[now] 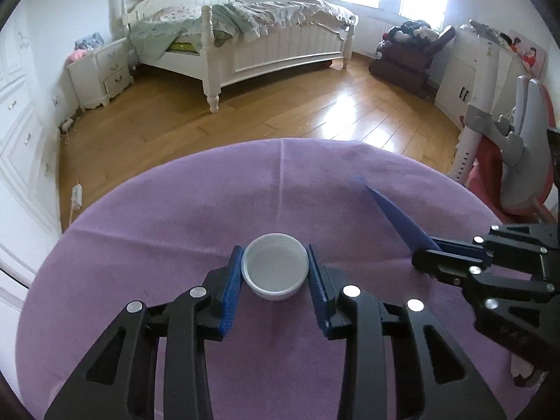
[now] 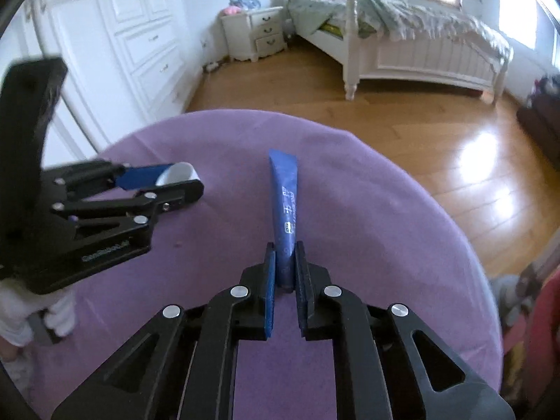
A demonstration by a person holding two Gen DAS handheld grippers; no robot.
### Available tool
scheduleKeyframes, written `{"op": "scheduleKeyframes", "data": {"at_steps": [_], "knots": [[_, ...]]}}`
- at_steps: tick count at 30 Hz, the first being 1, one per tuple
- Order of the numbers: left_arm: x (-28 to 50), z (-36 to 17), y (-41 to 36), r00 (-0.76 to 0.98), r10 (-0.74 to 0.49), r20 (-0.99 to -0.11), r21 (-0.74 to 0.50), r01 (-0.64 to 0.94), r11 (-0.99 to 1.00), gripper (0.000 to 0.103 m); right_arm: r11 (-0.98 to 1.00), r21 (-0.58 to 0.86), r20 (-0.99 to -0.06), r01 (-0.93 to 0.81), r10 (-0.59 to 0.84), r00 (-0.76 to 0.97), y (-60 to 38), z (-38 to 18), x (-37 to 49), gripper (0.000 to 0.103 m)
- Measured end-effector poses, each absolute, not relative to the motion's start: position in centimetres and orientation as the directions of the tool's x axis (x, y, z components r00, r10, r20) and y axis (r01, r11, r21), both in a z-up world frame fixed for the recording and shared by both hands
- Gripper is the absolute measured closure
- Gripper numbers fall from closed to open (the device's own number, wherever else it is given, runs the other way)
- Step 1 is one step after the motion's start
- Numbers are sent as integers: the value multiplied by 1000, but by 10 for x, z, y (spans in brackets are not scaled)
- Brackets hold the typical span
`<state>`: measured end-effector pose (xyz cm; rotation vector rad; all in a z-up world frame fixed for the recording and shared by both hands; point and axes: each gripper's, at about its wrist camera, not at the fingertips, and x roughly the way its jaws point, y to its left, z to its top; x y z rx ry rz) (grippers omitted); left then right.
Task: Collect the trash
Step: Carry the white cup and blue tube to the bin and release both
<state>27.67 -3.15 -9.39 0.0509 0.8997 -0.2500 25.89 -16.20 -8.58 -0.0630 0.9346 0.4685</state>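
Left tongs (image 1: 274,271) clamp a white cap (image 1: 275,266); right tongs (image 2: 285,269) pinch a blue tube (image 2: 285,196) above the purple tablecloth (image 1: 175,210)

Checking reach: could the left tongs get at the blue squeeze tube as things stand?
Probably not: the left tongs already grip the white round plastic lid, and the right tongs clamp the blue squeeze tube.

L gripper (image 1: 275,273) clamps white cap (image 1: 275,266) at 6 o'clock, over purple cloth (image 1: 175,217). R gripper (image 1: 425,248) at 3 o'clock grips blue tube (image 1: 395,215). Bed (image 1: 245,35) at 12.
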Motion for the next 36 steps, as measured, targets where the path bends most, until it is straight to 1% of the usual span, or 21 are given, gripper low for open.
{"op": "scheduleKeyframes", "data": {"at_steps": [4, 7, 12, 18, 24, 31, 36], "knots": [[253, -83, -39, 596, -265, -758, -128, 263, 956, 67, 891, 236, -741, -387, 423, 522, -186, -70, 232, 93], [229, -70, -60, 592, -337, -732, -173, 316, 933, 67, 869, 342, -674, -358, 492, 551, -216, -56, 195, 93], [184, -49, -121, 553, -460, -695, -215, 451, 866, 67, 858, 441, -606, -264, 501, 618, -279, -46, 131, 93], [134, -33, -207, 466, -585, -664, -249, 600, 760, 67, 873, 474, -582, -116, 410, 702, -364, -44, 59, 93], [98, -39, -285, 368, -650, -665, -266, 696, 666, 67, 869, 494, -569, 35, 293, 768, -445, -52, -13, 93], [65, -60, -350, 258, -672, -694, -275, 768, 578, 67, 822, 532, -570, 202, 172, 803, -528, -76, -74, 93], [58, -82, -384, 212, -658, -723, -288, 773, 566, 67, 784, 559, -577, 270, 134, 805, -561, -94, -95, 93]]}}
